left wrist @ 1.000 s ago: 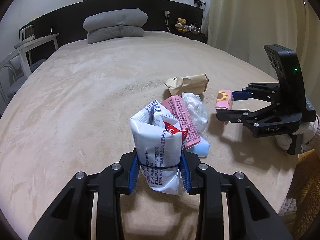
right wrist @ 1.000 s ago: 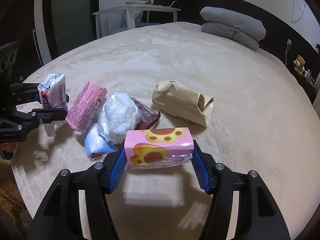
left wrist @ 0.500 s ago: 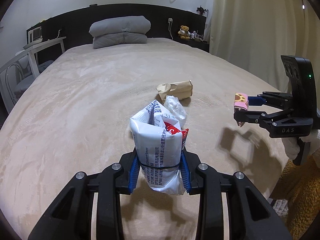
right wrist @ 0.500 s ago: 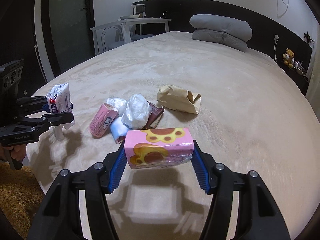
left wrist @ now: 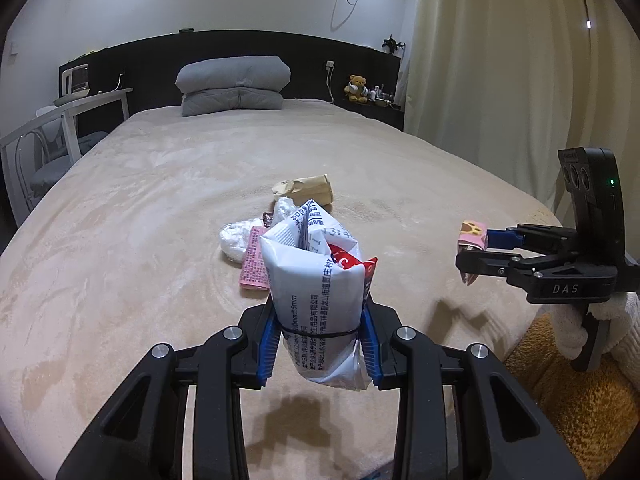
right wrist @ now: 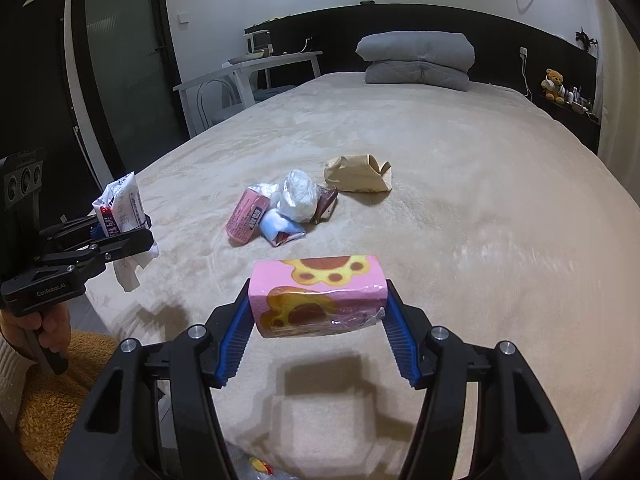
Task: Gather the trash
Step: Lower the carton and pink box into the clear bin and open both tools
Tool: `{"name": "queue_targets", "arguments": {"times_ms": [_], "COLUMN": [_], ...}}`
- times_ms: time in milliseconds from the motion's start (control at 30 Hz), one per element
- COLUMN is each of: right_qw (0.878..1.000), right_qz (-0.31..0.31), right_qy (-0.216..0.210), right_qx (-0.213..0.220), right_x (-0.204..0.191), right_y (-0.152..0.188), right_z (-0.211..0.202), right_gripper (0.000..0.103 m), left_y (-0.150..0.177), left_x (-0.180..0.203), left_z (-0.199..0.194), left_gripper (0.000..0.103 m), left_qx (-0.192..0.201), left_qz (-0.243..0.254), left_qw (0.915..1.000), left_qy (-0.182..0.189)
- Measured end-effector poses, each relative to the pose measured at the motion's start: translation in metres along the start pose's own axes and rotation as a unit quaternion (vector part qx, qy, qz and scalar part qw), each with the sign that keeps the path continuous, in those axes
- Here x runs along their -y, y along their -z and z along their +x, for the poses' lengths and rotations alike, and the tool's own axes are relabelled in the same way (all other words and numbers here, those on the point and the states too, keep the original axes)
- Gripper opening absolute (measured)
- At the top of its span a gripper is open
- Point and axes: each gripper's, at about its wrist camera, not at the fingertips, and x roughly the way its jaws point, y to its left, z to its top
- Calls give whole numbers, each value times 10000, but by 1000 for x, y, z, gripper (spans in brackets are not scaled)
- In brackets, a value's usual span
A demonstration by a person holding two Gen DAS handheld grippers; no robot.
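Both grippers carry loads, held above the near edge of the bed. Left gripper [left wrist: 320, 350], seen from its own camera, is clamped on a crumpled white printed wrapper [left wrist: 316, 300], upright between the blue pads. Right gripper [right wrist: 318, 322] grips a pink paw-print packet [right wrist: 318, 296] by its two ends, long axis crosswise between the fingers.

Bed [left wrist: 160, 208] fills most of the scene, beige plush cover, grey folded pillows [left wrist: 234, 84] at the far headboard. White table and chair stand at far left; a curtain hangs on the right.

Remaining trash sits in one loose cluster mid-bed, ahead of both tools and farther in:
- brown paper bag [right wrist: 358, 174], farthest piece, lying on its side, long axis left to right
- clear crumpled plastic [right wrist: 298, 196], touching the items around it
- pink printed packet [right wrist: 246, 216], at the left of the cluster in the right wrist view
- small light-blue wrapper [right wrist: 276, 226], nearest piece
- dark brown wrapper [right wrist: 326, 204], partly hidden under the plastic

Judgement: both tools are full, so drop-off comes before another pick. A bag or bin may sit below the right gripper at the bed's near edge; too little shows to tell. Nothing stands between tools and cluster.
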Motion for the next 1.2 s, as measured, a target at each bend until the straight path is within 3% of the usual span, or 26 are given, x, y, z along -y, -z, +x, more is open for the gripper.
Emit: {"name": "queue_targets", "arguments": {"times_ms": [467, 900, 1200], "right_qw": [9992, 9986, 9971], "right_qz": [327, 405, 642], "right_qy": [-106, -232, -404], "right_qx": [208, 234, 104], "right_x": [-19, -44, -47], "right_y": [47, 97, 121], "right_z": [-61, -108, -122], "right_gripper": [61, 61, 61], "left_y": [42, 87, 103], "left_x": [52, 101, 115], "left_z": [-52, -94, -94], "left_gripper": [33, 33, 34], "left_qx": [260, 247, -31], "left_qz": [-114, 35, -137], "left_qw": [9996, 9991, 9980], "left_qy": [82, 339, 622]}}
